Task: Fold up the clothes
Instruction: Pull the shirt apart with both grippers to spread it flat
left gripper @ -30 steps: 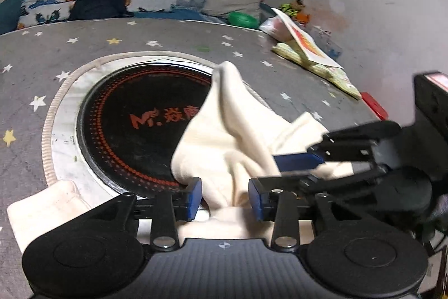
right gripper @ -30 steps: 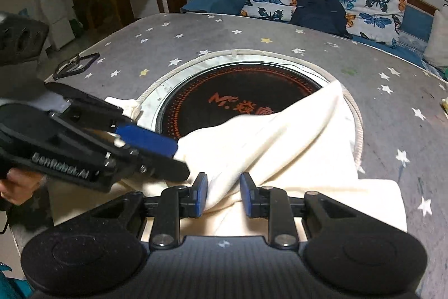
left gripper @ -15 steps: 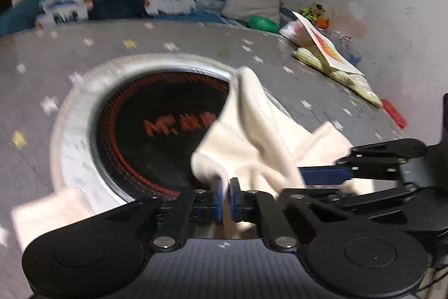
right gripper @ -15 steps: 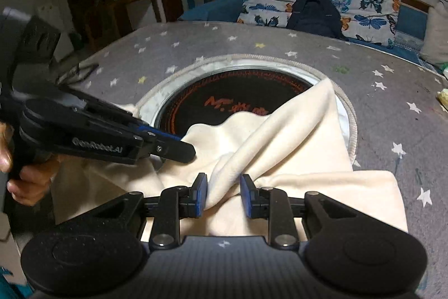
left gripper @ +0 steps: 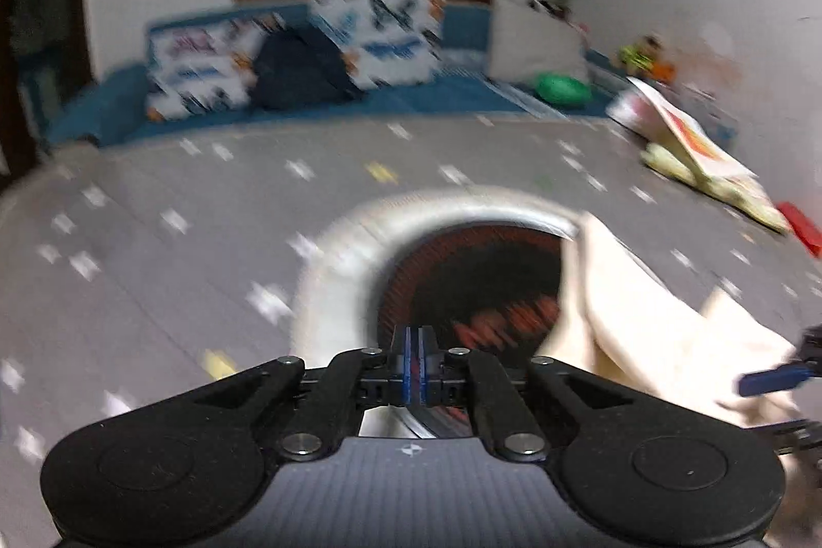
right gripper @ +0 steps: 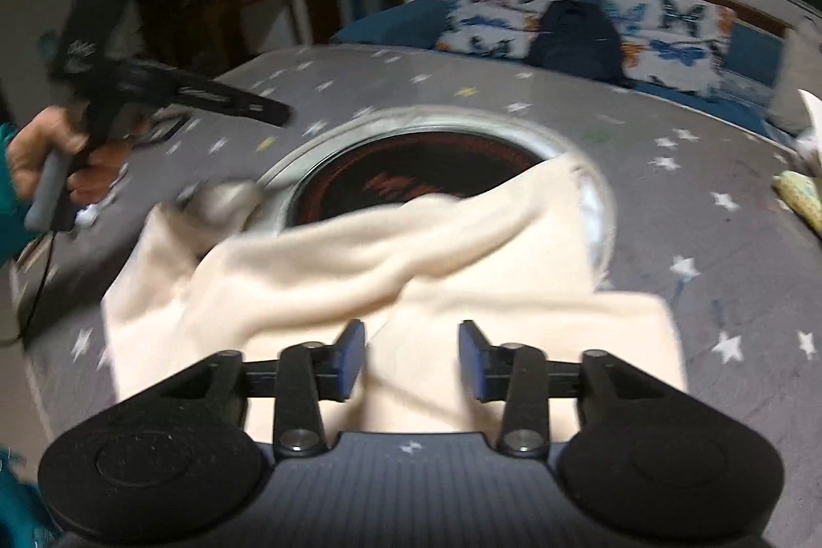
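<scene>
A cream garment (right gripper: 411, 260) lies crumpled on the grey star-patterned table, draped over the near edge of the round black cooktop (right gripper: 421, 173). My right gripper (right gripper: 411, 358) is open, its blue pads on either side of a raised fold of the cloth. My left gripper (left gripper: 415, 365) is shut with nothing between its pads, raised above the table left of the garment (left gripper: 642, 327). In the right wrist view the left gripper (right gripper: 277, 114) shows lifted at the far left, held by a hand.
A sofa with butterfly cushions and a dark backpack (right gripper: 575, 34) stands beyond the table. Booklets and a cloth (left gripper: 704, 157) lie at the table's right edge, with a red object (left gripper: 801, 229) near them. A cable hangs at the left (right gripper: 36, 291).
My left gripper shut, let the cloth slip out and swung up and left, away from the garment. My right gripper opened wider. The lifted fold has dropped lower on the table.
</scene>
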`<state>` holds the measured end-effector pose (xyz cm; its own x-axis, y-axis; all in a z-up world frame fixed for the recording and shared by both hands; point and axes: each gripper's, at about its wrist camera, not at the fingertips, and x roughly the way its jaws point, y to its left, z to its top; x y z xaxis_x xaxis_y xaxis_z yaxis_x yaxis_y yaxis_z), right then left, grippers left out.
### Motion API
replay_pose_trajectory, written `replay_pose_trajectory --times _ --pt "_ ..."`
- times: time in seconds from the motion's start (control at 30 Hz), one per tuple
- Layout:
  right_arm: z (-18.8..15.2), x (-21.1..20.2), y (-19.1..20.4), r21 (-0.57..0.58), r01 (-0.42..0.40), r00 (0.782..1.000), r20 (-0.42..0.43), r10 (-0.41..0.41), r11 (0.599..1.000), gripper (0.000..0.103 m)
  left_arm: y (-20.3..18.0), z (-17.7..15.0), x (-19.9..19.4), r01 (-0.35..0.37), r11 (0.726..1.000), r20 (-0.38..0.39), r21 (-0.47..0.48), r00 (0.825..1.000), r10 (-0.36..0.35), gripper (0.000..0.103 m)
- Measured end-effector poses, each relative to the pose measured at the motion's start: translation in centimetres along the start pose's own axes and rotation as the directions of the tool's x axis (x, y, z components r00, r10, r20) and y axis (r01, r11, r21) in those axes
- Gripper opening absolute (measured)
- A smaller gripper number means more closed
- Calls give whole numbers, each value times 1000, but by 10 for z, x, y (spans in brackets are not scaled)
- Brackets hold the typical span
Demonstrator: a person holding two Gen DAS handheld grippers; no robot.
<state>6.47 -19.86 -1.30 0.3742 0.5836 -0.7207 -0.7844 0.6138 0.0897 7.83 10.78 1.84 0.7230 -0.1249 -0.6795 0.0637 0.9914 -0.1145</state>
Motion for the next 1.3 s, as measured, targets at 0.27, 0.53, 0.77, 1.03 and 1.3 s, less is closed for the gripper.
replay_pose_trajectory --times 0.27,0.53,0.77,1.03,1.3 --pt "-16 6 8 -47 109 994 -7 -110 993 4 -38 -18 16 141 990 -102 -29 984 -143 33" --pt "-22 -60 -61 156 501 851 90 -517 852 3 -55 -20 34 158 987 -143 -21 977 -159 35" --pt "-44 -83 -99 287 608 772 7 -636 740 26 -62 -22 38 149 989 -135 10 980 -146 10" --pt "-31 -47 -50 163 421 899 57 -435 892 41 -61 -16 30 53 998 -87 45 995 -49 4" --pt "-38 -12 -27 115 346 938 -13 -347 931 41 -50 -3 28 -75 993 -30 86 997 78 4"
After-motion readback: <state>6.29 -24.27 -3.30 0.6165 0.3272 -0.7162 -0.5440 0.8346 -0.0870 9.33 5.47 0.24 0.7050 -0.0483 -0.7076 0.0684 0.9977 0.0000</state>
